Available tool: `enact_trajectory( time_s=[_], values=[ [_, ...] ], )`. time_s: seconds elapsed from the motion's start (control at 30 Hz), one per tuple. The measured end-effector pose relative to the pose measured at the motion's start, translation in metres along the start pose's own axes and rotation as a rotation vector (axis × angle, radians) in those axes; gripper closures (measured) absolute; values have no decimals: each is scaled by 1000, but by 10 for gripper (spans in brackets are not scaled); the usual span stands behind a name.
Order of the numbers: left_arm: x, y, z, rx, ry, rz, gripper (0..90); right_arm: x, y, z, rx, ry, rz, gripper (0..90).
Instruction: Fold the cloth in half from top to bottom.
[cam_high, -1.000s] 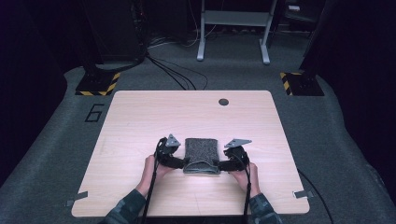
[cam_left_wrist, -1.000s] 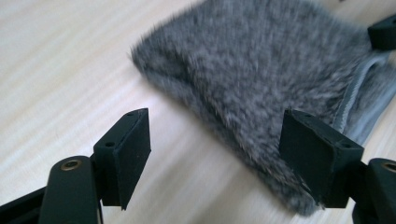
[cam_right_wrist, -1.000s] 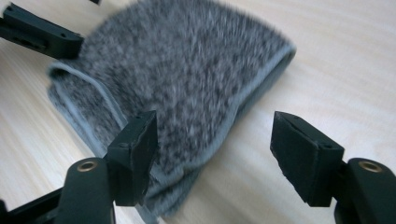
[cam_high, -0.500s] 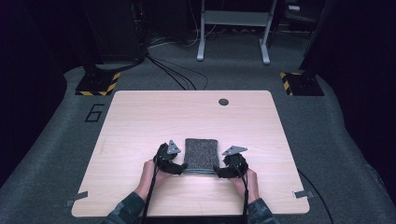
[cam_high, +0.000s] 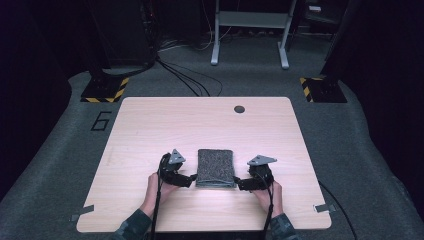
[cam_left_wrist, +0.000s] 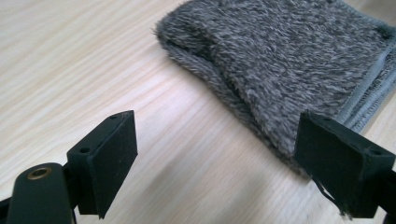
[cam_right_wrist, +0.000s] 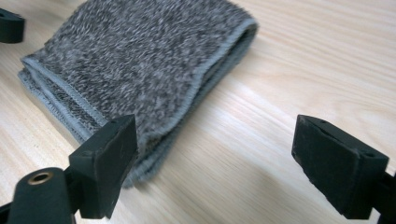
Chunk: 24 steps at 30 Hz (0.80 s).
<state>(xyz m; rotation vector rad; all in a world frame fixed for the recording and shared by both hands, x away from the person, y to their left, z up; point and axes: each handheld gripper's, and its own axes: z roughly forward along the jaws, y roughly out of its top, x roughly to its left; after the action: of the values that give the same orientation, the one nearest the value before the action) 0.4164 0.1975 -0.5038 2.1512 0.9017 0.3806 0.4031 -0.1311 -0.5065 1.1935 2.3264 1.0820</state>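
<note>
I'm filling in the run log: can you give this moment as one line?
cloth: folded, flat on table | left gripper: open, just opening, nothing between jaws | right gripper: same

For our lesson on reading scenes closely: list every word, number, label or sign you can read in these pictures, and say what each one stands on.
"6": dark figure on the grey floor carpet, left of the table.
Yellow and black hazard stripes: a marking, no wording.
Folded towel: no label or lettering to be seen.
</note>
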Motion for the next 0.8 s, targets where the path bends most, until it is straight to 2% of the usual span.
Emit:
enact_trajectory(
  time_s=[0.2,0.27,0.3,0.5,0.73,0.8],
  values=[
    [13,-19,-22,-16,66,-31,124,-15,-10,-24,-35,-31,36,118],
    [20,-28,-28,-15,86,-65,119,-22,-17,-31,-37,-56,50,117],
    [25,-33,-31,-10,103,-62,117,-26,-21,-34,-38,-70,57,115],
    [44,-58,-48,-2,168,-138,109,-51,-47,-52,-26,-150,127,117],
    [58,-79,-59,7,239,-180,105,-71,-69,-67,-14,-236,158,117],
    [61,-83,-61,20,247,-191,104,-75,-73,-69,-6,-256,171,115]
  ],
)
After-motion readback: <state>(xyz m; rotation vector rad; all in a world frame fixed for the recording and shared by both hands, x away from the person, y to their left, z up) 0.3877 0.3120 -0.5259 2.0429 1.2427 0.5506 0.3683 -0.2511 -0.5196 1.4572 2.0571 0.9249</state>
